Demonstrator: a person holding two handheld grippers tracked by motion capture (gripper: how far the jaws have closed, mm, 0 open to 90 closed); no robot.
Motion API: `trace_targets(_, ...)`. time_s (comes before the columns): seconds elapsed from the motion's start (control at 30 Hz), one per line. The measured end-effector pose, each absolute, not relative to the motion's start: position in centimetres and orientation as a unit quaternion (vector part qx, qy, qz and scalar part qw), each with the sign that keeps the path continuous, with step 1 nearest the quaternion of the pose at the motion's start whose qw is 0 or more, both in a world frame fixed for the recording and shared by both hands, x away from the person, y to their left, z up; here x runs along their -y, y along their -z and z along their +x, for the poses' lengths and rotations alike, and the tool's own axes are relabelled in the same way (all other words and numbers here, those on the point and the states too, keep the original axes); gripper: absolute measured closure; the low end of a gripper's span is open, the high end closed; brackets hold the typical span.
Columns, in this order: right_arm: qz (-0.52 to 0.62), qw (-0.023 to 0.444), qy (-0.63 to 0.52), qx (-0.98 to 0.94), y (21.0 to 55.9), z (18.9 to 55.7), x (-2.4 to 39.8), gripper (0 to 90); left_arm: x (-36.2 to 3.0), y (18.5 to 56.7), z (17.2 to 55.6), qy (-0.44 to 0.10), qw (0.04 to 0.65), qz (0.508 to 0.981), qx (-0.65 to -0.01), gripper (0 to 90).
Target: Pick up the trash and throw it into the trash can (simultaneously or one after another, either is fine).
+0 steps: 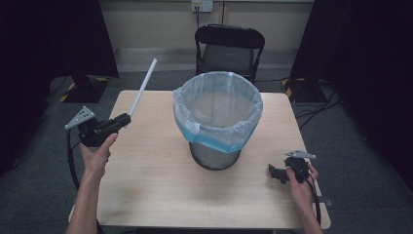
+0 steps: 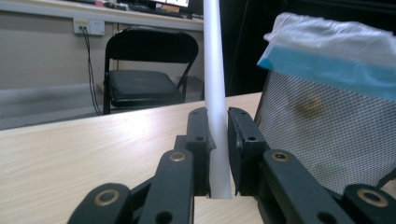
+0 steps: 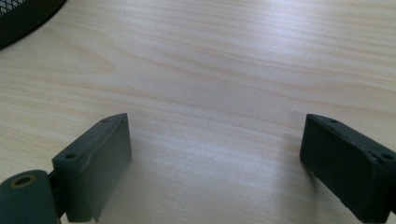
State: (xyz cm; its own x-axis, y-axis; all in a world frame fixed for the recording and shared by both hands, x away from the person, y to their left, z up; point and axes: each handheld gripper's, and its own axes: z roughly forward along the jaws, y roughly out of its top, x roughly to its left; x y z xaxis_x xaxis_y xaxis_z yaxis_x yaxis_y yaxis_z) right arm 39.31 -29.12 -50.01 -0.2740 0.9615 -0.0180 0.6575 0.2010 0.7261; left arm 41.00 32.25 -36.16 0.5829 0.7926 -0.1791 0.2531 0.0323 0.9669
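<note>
White and long, the tube (image 1: pixel 142 90) is clamped at its lower end in the left gripper (image 1: pixel 122 120) — left of the bin (image 1: pixel 217 117), its axis slanting up and away, not yet toward the rim. The right gripper (image 1: pixel 278 173) rests right of the bin, jaws apart on nothing — the left is the one to swing over.

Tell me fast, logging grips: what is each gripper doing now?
Left gripper: shut on the white tube.
Right gripper: open, holding nothing, over the table.

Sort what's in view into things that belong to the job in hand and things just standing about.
In the job: white tube, clamped in the left gripper; bag-lined mesh bin.

Standing about: black folding chair; wall socket; right gripper, open and resting on the table.
</note>
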Motion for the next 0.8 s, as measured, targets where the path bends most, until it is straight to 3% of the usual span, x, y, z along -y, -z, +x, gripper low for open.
trace_targets(0.8, 0.549, 0.245, -0.311, -0.736, 50.0, 39.4, 29.2, 7.9, -29.6, 32.0, 40.6, -0.218, 0.649, 0.64, -0.35, 79.9)
